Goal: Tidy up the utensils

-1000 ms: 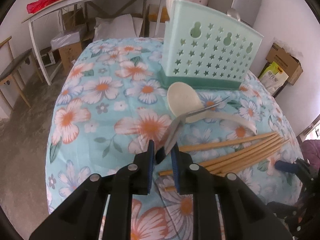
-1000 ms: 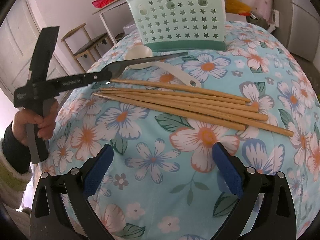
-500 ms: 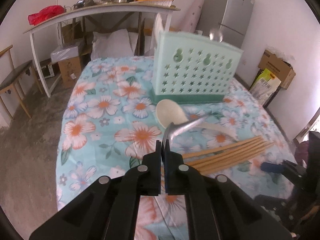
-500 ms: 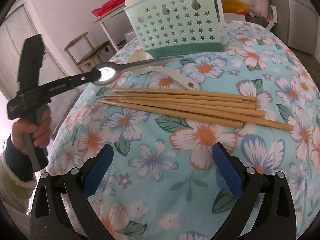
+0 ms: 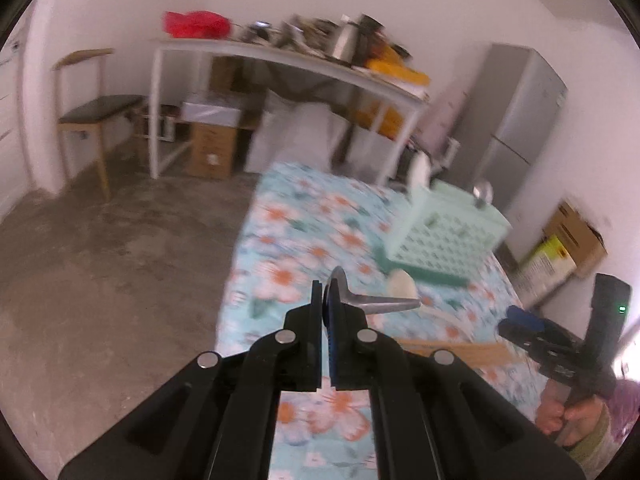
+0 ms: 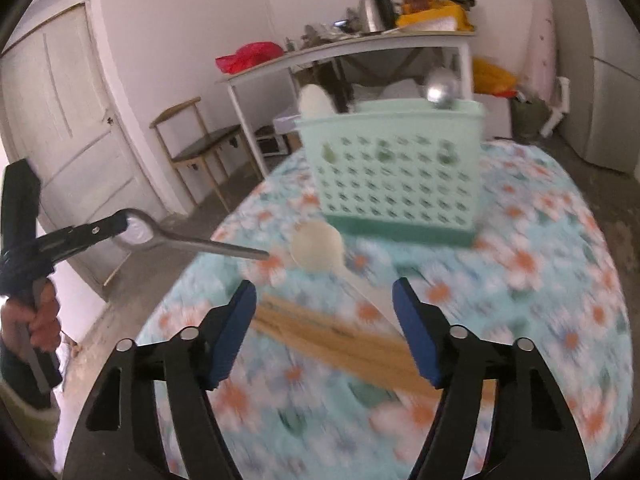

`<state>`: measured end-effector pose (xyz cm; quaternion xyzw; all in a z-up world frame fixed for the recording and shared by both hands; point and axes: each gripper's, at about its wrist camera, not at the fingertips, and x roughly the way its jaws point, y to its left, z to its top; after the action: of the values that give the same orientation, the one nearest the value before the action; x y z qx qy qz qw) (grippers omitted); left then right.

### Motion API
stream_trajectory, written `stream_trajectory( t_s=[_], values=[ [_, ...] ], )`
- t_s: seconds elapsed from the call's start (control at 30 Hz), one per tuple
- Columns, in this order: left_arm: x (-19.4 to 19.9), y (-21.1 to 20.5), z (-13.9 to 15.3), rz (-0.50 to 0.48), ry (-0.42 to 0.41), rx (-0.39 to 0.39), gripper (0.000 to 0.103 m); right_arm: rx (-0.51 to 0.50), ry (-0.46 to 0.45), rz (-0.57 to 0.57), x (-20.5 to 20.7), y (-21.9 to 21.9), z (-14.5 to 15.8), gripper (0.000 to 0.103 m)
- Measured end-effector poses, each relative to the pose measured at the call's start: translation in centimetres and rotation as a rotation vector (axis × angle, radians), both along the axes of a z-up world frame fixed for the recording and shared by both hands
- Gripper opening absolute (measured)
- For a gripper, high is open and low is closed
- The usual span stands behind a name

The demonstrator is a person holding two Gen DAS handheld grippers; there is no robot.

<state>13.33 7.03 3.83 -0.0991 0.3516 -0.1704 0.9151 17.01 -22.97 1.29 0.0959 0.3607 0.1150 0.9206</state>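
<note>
Currently, left view: the left gripper is clenched on the bowl of a metal spoon, held above the table. Stiff, light and slick, it may pivot.

Right view: the right gripper, jaws just narrowing and empty, hangs over the chopsticks near the table's front edge; grip these light, rigid sticks mid-length.

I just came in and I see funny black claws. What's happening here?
A person is tidying utensils on a flowery tablecloth. The left gripper is shut on the bowl of a metal spoon and holds it in the air. The right gripper has just been closing, but nothing is between its fingers. A white plastic spoon and wooden chopsticks lie on the cloth. The green utensil basket already holds two spoons.
</note>
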Motion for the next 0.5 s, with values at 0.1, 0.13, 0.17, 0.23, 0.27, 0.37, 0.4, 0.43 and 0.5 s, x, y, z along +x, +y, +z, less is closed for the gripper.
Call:
stream_trajectory(
  t_s=[0.1,0.13,0.17,0.23,0.27,0.37,0.4,0.43,0.5],
  values=[
    [0.0,1.5,0.4,0.074,-0.019,0.011,0.002,-0.051,0.060,0.022,4.1,2.5,-1.3,0.054],
    [0.0,2.0,0.4,0.094,-0.022,0.011,0.002,-0.069,0.079,0.030,5.0,3.3,-1.7,0.052],
    [0.1,2.4,0.3,0.110,-0.022,0.008,0.002,-0.095,0.101,0.039,6.2,4.2,-2.3,0.050],
    [0.1,3.3,0.2,0.138,-0.020,0.007,0.002,-0.150,0.127,0.051,7.4,5.8,-3.2,0.049],
    [0.2,3.6,0.1,0.147,-0.017,0.007,0.002,-0.190,0.141,0.055,7.9,6.6,-3.7,0.048],
    [0.6,4.8,-0.3,0.173,-0.003,0.002,0.002,-0.321,0.179,0.035,9.3,8.5,-5.4,0.042],
    [0.7,5.1,-0.4,0.178,0.000,-0.001,0.002,-0.367,0.188,0.029,9.6,9.1,-6.0,0.041],
    [0.7,5.2,-0.5,0.183,0.002,-0.003,0.002,-0.403,0.193,0.022,9.9,9.5,-6.5,0.039],
    [0.9,5.7,-0.8,0.192,0.006,-0.006,0.002,-0.486,0.202,0.010,10.5,10.5,-7.7,0.034]
  ],
)
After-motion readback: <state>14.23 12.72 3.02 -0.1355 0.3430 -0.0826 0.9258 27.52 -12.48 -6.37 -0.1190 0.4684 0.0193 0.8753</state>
